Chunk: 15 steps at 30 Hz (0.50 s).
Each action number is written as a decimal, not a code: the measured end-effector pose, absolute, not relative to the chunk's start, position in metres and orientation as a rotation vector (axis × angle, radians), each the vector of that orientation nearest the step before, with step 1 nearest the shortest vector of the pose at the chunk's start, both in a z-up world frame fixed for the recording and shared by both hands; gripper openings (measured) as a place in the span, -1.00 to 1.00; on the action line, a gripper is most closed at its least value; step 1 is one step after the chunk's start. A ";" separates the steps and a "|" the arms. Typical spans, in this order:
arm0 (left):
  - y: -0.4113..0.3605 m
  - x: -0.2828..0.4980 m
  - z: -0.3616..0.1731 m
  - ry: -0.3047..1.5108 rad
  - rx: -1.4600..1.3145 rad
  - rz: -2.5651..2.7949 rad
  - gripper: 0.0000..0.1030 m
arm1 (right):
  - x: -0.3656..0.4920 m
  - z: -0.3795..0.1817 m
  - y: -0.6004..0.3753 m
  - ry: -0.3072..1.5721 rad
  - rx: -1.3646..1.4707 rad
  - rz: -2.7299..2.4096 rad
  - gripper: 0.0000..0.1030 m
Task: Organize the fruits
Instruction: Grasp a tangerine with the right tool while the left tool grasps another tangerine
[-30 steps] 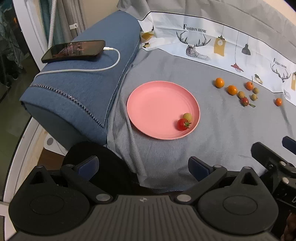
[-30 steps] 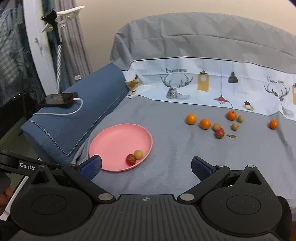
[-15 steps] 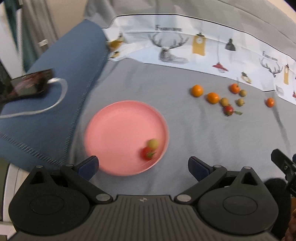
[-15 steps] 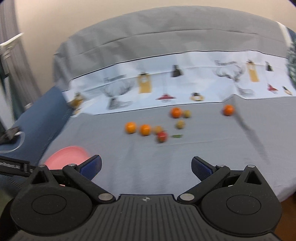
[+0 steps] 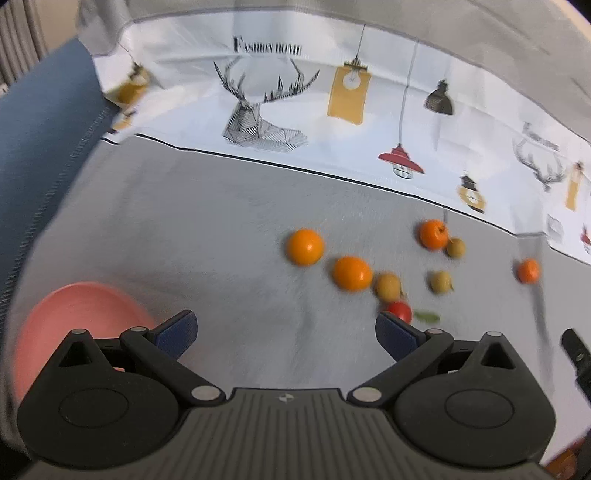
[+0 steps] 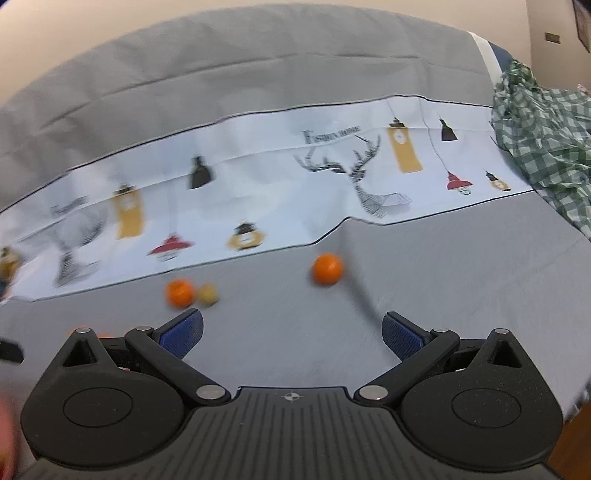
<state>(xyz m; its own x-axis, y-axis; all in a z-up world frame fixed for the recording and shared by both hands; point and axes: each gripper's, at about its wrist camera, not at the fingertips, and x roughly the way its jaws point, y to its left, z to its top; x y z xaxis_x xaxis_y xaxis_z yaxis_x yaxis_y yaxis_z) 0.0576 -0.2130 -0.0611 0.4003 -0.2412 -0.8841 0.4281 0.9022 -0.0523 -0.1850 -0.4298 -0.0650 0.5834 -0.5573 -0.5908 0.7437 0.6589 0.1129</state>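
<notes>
Whole surface is covered with a grey sheet (image 5: 207,206) that runs up over a raised back, looks like a sofa or bed. Across it goes a white printed band (image 5: 332,110) with deer heads, hanging lamps and "Fashion home" lettering. On the left there's a blue cushion or armrest (image 5: 40,122), with what might be a grey curtain (image 5: 22,33) behind it, too blurry to be sure. Right wrist view shows a beige wall (image 6: 110,26) up top and a green checked cloth (image 6: 546,147) bunched at the right edge.
</notes>
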 end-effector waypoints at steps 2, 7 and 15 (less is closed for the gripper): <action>-0.232 0.075 -0.080 1.110 0.189 -0.400 0.99 | -0.166 -0.078 -0.457 0.549 0.374 -0.795 0.98; -0.264 0.104 -0.119 1.172 0.174 -0.372 0.99 | -0.112 -0.118 -0.509 0.605 0.377 -0.757 0.98; -0.285 0.122 -0.163 1.232 0.198 -0.373 1.00 | -0.063 -0.179 -0.546 0.730 0.249 -0.764 0.99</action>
